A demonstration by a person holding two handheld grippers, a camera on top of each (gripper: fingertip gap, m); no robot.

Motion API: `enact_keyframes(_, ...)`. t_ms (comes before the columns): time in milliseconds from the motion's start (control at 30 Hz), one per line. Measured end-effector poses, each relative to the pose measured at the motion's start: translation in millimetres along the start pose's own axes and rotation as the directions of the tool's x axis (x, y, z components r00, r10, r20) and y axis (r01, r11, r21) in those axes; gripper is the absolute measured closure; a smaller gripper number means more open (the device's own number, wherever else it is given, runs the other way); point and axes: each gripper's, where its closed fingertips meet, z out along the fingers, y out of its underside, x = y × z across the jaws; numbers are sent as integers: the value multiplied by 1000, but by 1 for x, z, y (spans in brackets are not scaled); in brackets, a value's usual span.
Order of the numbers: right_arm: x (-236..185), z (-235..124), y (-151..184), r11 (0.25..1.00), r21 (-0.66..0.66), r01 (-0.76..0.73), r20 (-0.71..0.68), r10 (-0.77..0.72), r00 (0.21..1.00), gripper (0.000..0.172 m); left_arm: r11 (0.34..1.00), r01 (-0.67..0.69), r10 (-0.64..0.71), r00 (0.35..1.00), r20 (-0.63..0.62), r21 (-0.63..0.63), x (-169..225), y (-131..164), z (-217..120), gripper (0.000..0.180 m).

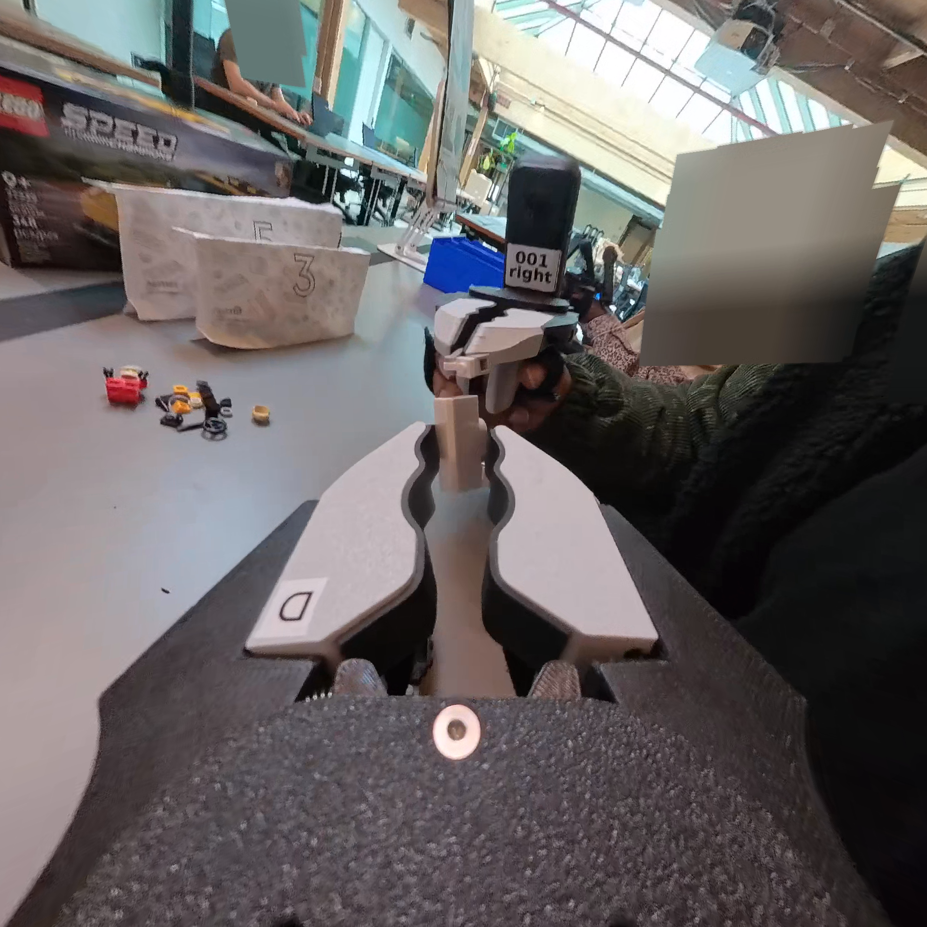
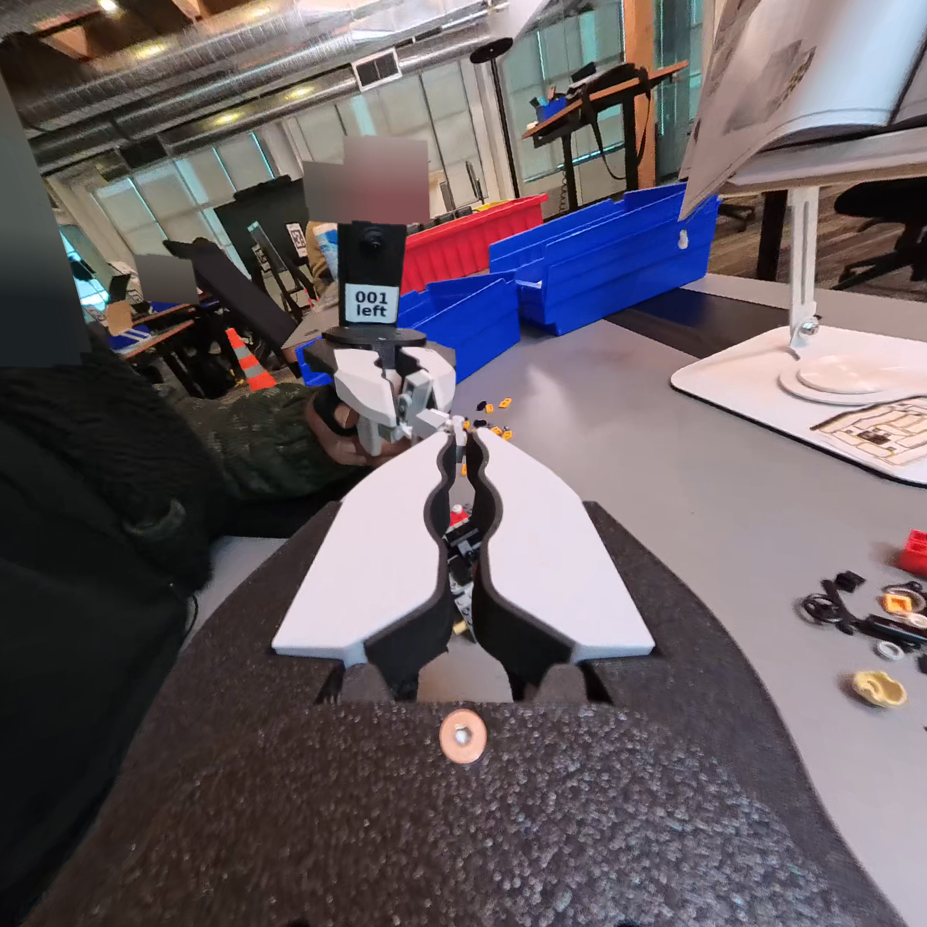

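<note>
My left gripper is shut on a light grey brick assembly that stands upright between its fingertips. The right wrist view shows the same gripper with the assembly sticking out toward my right gripper. My right gripper is shut on a small light grey piece at its very tips. That piece meets the end of the assembly. In the left wrist view my right gripper hovers just above and behind the assembly, with a small grey piece in its tips.
Loose small black, orange and red pieces lie on the grey table, also at the right. Numbered paper bags and a toy box stand behind. Blue bins and a white booklet stand sit farther back. One gripper's finger ends stand about 6 centimetres off the other's.
</note>
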Motion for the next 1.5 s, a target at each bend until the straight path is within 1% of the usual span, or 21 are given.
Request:
enact_keyframes(100,8,-5,2,1000,-3,-20,-5,20,1000,168,996,20,-17,999,31,-84,-8,14,7,162)
enact_keyframes(200,8,-4,4,1000,-28,13,-20,-13,1000,168,983,42,-30,997,70,-178,-17,32,16,162)
enact_keyframes(300,11,-4,7,999,-49,17,-33,-19,999,168,943,18,33,989,147,-333,-31,54,24,162)
enact_keyframes(333,13,-5,9,998,-57,22,-42,-24,999,168,932,10,54,985,166,-362,-36,58,25,162)
enact_keyframes(433,16,-6,11,998,-69,11,-50,-15,999,168,914,24,64,977,203,-405,-46,65,27,162)
enact_keyframes(567,16,-5,14,997,-75,-1,-44,-2,999,168,900,20,76,977,202,-435,-49,69,31,162)
enact_keyframes(667,17,-5,17,996,-88,-3,-45,-1,999,168,882,-26,133,972,196,-470,-47,72,33,162)
enact_keyframes(733,18,-5,19,995,-101,-1,-47,-4,999,168,868,-60,176,966,191,-493,-46,74,34,157)
enact_keyframes(900,20,-5,27,989,-145,13,-55,-21,998,168,869,-93,199,965,170,-487,-39,71,33,144)
enact_keyframes(1000,18,-1,32,984,-171,38,-57,-48,997,168,914,-91,158,977,140,-394,-27,54,35,147)
enact_keyframes(1067,14,3,36,980,-190,63,-51,-74,996,168,946,-61,104,987,119,-318,-20,41,38,148)
enact_keyframes(1133,11,7,39,974,-209,91,-48,-104,993,168,961,-34,68,991,114,-273,-18,33,39,150)
enact_keyframes(1200,7,10,39,971,-210,110,-46,-122,991,168,962,-34,67,992,110,-273,-16,31,40,159)
enact_keyframes(1367,8,11,39,956,-241,167,-74,-189,979,168,956,-29,75,986,151,-290,-18,31,39,160)
enact_keyframes(1433,8,10,37,961,-235,144,-68,-165,984,168,956,-39,88,984,158,-290,-17,30,38,160)
enact_keyframes(1500,7,9,38,967,-224,120,-48,-134,990,168,952,-74,128,978,165,-298,-15,30,38,161)
